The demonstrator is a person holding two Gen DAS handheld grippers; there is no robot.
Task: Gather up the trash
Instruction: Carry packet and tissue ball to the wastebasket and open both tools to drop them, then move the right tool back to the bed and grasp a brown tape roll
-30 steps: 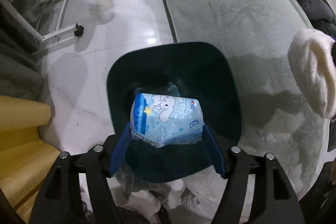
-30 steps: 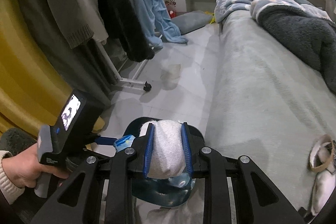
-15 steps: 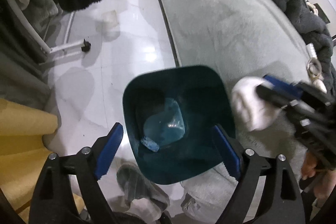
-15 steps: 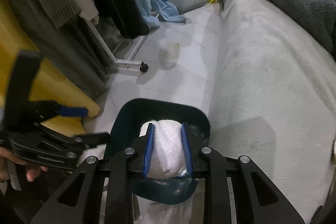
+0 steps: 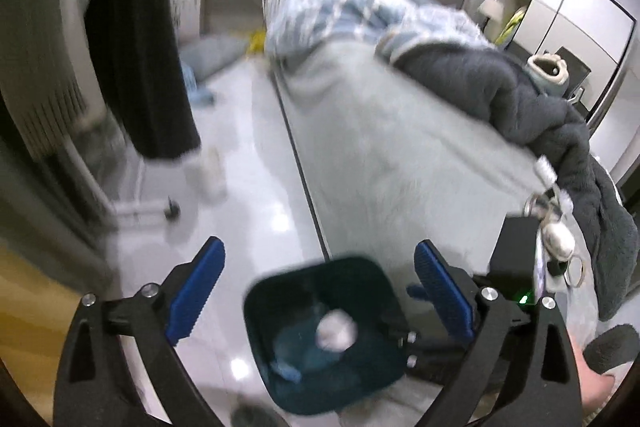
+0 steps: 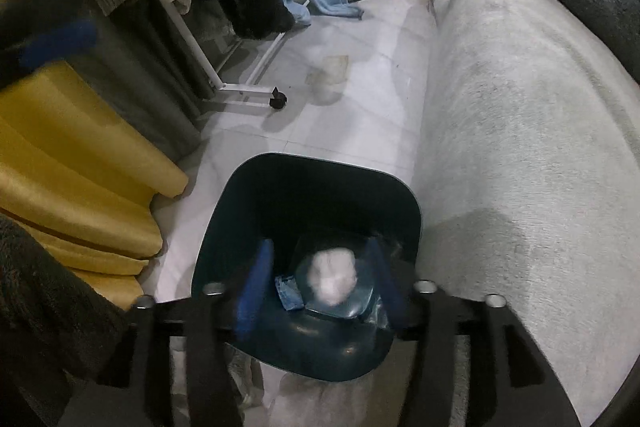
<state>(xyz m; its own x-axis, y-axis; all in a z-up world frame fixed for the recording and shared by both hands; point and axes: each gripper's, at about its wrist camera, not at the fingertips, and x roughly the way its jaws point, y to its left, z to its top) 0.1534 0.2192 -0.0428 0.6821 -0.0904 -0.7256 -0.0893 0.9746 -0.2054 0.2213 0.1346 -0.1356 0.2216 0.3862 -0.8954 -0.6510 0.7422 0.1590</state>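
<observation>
text: none legible | labels: none | blue wrapper [image 6: 289, 291] in bin [image 6: 320, 183]: print too blurred

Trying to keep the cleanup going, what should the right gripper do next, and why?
Probably lift the right gripper out of the bin. Its jaws have just been opening, the white wad sits loose between them inside the bin, and nothing is gripped.

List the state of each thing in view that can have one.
Bin: upright, open-topped, on the floor beside the bed.
White wad: inside the bin, free of the pads.
Blue packet: inside the bin.
Left gripper: open, empty.
Right gripper: just opened, over the bin.
</observation>
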